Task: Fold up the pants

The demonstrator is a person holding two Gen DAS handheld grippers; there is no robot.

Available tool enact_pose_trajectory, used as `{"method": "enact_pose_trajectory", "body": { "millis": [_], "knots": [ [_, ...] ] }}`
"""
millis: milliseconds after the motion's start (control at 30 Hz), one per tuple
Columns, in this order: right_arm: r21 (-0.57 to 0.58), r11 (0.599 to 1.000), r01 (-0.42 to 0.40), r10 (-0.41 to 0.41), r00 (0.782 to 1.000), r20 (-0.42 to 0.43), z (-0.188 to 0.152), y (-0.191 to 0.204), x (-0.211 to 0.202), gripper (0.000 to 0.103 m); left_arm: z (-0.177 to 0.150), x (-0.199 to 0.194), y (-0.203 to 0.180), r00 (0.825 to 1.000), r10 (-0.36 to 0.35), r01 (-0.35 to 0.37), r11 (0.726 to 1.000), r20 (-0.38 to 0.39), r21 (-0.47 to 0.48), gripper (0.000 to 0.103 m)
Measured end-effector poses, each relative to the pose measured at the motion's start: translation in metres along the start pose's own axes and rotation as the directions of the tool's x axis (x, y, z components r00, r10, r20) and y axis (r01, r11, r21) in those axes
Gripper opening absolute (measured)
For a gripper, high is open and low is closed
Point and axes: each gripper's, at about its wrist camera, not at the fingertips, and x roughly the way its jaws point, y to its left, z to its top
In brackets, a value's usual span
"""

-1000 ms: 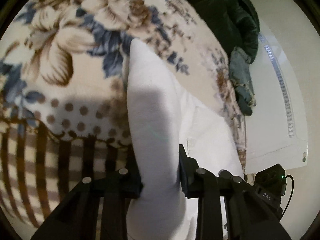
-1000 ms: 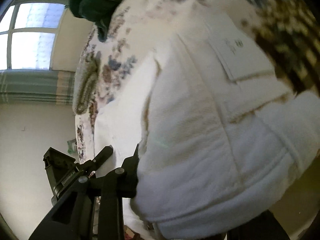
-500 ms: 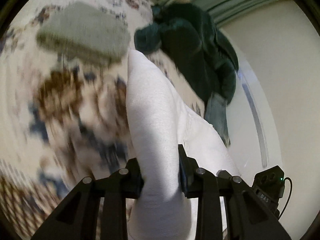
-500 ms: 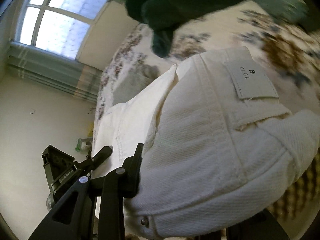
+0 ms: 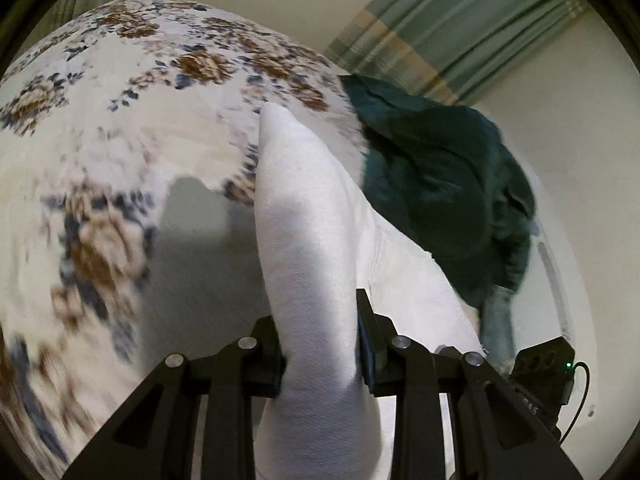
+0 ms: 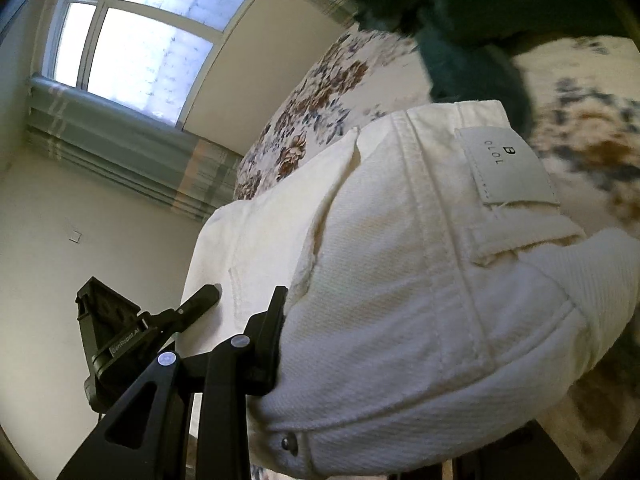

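The white denim pants (image 5: 308,240) are lifted off the floral bedspread (image 5: 120,128). My left gripper (image 5: 320,356) is shut on a thick fold of the pants, which rises between its fingers. In the right wrist view my right gripper (image 6: 360,360) is shut on the pants (image 6: 400,280) at the waistband, beside the brand label (image 6: 506,170) and a metal rivet (image 6: 289,442). Only its left finger (image 6: 268,344) shows; the cloth hides the other. The left gripper's body (image 6: 116,344) shows at the left of that view.
A dark green garment (image 5: 440,184) lies on the bed just right of the pants; it also fills the top of the right wrist view (image 6: 480,12). A window (image 6: 140,40) with a striped curtain (image 5: 460,28) and pale walls stand behind the bed.
Both grippers have risen and tilted up with the pants still held. The bedspread has dropped lower in view, and the window, curtain and green garment have come into view.
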Motion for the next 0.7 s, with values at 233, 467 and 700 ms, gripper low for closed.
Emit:
{"method": "enact_pose_trajectory", "body": {
  "millis": [233, 467, 700],
  "knots": [
    [-0.017, 0.994, 0.107, -0.108, 0.99, -0.09, -0.014, -0.014, 0.099, 0.034, -0.009, 0.051, 0.083, 0.992, 0.068, -0.076, 0.995, -0.105, -0.07, 0.027],
    [0.036, 0.987, 0.156, -0.148, 0.975, -0.166, -0.032, -0.036, 0.078, 0.055, -0.02, 0.041, 0.105, 0.992, 0.064, -0.073, 0.993, -0.105, -0.089, 0.036],
    [0.19, 0.958, 0.213, -0.213, 0.977, -0.02, -0.029, -0.064, 0.03, 0.027, -0.018, 0.037, 0.096, 0.989, 0.095, -0.102, 0.993, -0.11, -0.057, 0.037]
  ]
}}
